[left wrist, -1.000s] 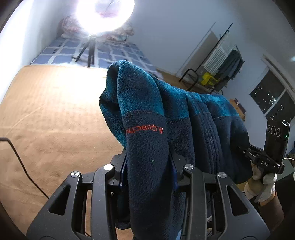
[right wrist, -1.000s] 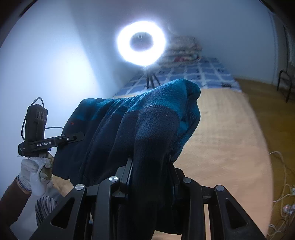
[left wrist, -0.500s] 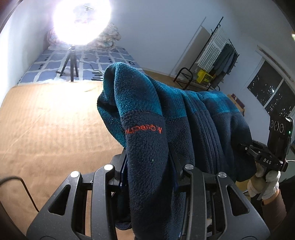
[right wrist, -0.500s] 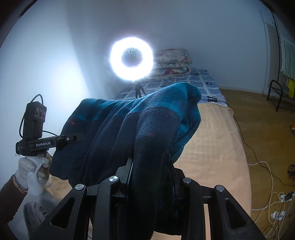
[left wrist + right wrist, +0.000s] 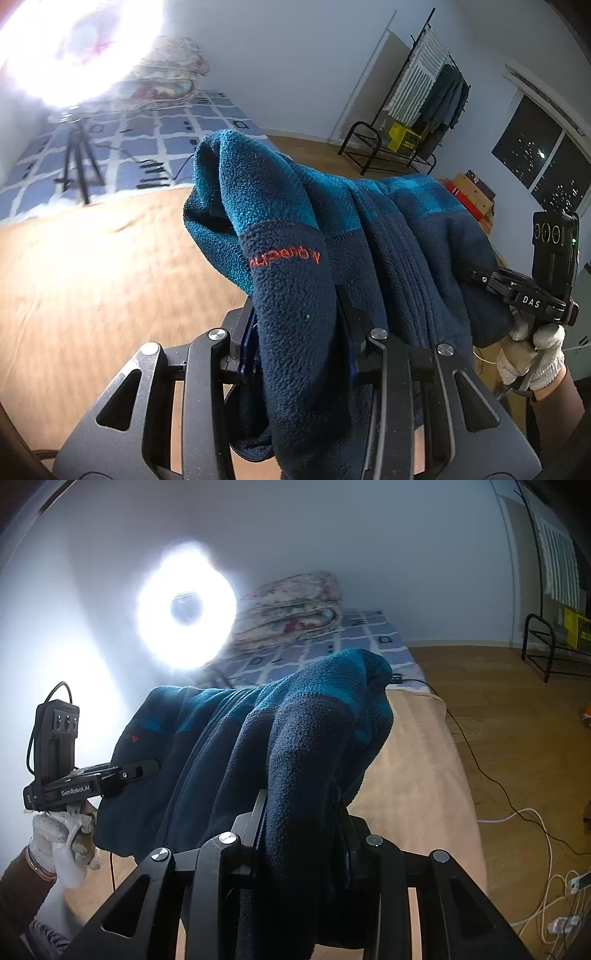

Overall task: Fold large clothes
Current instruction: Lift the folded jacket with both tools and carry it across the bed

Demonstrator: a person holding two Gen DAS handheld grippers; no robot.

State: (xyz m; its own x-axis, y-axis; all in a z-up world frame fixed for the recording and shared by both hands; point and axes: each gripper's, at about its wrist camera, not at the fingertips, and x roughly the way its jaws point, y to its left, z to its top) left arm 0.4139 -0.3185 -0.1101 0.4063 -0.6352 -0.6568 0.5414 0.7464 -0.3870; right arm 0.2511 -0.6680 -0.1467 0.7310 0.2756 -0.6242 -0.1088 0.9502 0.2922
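A navy and teal fleece jacket (image 5: 317, 236) with an orange logo hangs in the air between both grippers, above a tan bed cover (image 5: 92, 266). My left gripper (image 5: 295, 325) is shut on one end of the fleece, which drapes over its fingers. My right gripper (image 5: 299, 812) is shut on the other end of the fleece jacket (image 5: 258, 731). The right gripper also shows at the right of the left wrist view (image 5: 480, 277), and the left gripper at the left of the right wrist view (image 5: 147, 766). The fingertips are hidden by fabric.
A bright ring light on a tripod (image 5: 186, 607) stands at the far end of the bed, by folded quilts (image 5: 291, 609) on a blue checked sheet (image 5: 155, 147). A clothes rack (image 5: 424, 110) stands by the wall. Cables and a power strip (image 5: 535, 849) lie on the wooden floor.
Both grippers have tilted upward with the fleece still held between them; the ring light and far wall have shifted in view. The grip is unchanged.
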